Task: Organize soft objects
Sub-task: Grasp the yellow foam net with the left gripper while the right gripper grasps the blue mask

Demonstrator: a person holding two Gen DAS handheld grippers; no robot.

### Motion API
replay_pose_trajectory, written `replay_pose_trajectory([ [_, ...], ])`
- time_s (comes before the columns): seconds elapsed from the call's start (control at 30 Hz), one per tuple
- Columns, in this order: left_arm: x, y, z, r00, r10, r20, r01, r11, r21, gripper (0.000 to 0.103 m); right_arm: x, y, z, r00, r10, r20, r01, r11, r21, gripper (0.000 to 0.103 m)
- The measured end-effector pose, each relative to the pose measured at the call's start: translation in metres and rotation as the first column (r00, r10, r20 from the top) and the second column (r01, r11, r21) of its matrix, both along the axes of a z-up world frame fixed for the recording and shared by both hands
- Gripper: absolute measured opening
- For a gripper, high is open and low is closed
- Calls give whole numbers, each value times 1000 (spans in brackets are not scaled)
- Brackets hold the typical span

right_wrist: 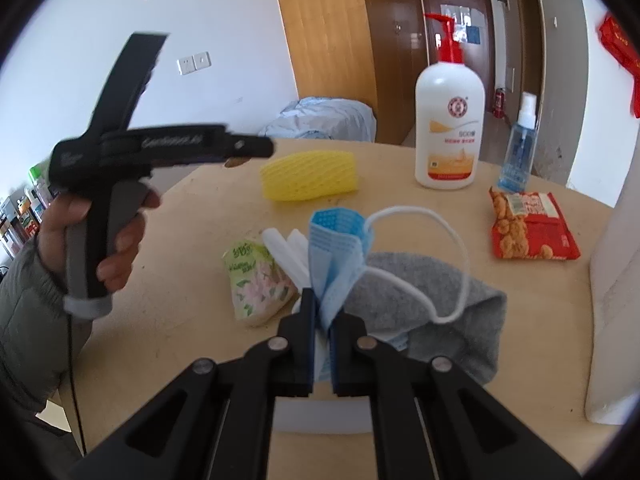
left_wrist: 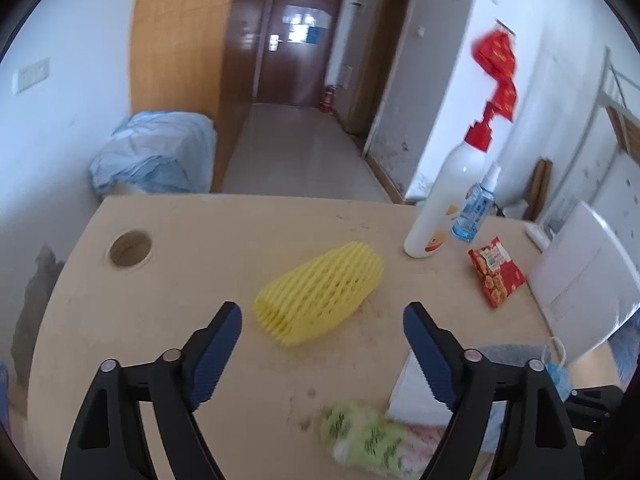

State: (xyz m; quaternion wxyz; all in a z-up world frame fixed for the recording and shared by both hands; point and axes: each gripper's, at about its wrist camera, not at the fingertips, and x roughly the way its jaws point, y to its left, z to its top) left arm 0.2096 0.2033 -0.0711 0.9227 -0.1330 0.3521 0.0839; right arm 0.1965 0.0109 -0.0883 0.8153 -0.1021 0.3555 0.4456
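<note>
Blue pleated fabric fills the right gripper (right_wrist: pixel 322 320): its jaws are pinched tight on a surgical mask (right_wrist: pixel 336 248), which bunches upward between them while its white ear loop (right_wrist: pixel 452 236) trails over a grey cloth (right_wrist: pixel 436 300) lying just beside. A green floral tissue pack (right_wrist: pixel 256 280) sits near the mask on the left, and a yellow foam fruit net (left_wrist: pixel 320 292) lies farther back on the wooden table (left_wrist: pixel 192 280). The left gripper (left_wrist: pixel 322 320) hangs above the table with its jaws spread wide and nothing between them, the foam net ahead of its fingertips. The step in hand looks like the pick-up of the mask. Next comes, most likely, a lift clear of the cloth without snagging the loop; where the soft things are to be gathered, the views do not show. A pump bottle (right_wrist: pixel 448 120), a spray bottle (right_wrist: pixel 518 148) and a red snack packet (right_wrist: pixel 532 224) stand apart, probably not part of the job.
</note>
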Motion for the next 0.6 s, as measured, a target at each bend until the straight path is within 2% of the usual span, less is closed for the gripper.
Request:
replay_pose_trajectory([
  [0.1,21,-3,-5,999,-32,-33,34,997,67,84,1,0,-1,1000,4,-12,-4,1000,1,8],
  [0.2,44,-9,-14,992,-99,-83,108,988,110,84,1,-2,-1,1000,2,-19,-2,1000,4,8],
  [0.3,57,-12,-29,986,-114,-125,128,986,110,81,2,-2,-2,1000,2,-27,-2,1000,5,8],
  [0.37,61,-13,-36,984,-114,-140,129,986,106,66,3,-3,-2,999,2,-32,-2,1000,8,8],
  [0.43,66,-12,-44,980,-101,-170,120,987,108,36,4,-2,-2,999,2,-32,-2,1000,9,8],
  [0.53,71,-8,-55,972,-99,-213,113,992,54,17,2,-3,-1,1000,2,-28,-1,1000,15,8],
  [0.6,70,-7,-57,974,-79,-212,95,993,65,11,0,-6,2,1000,0,-25,0,1000,26,8],
])
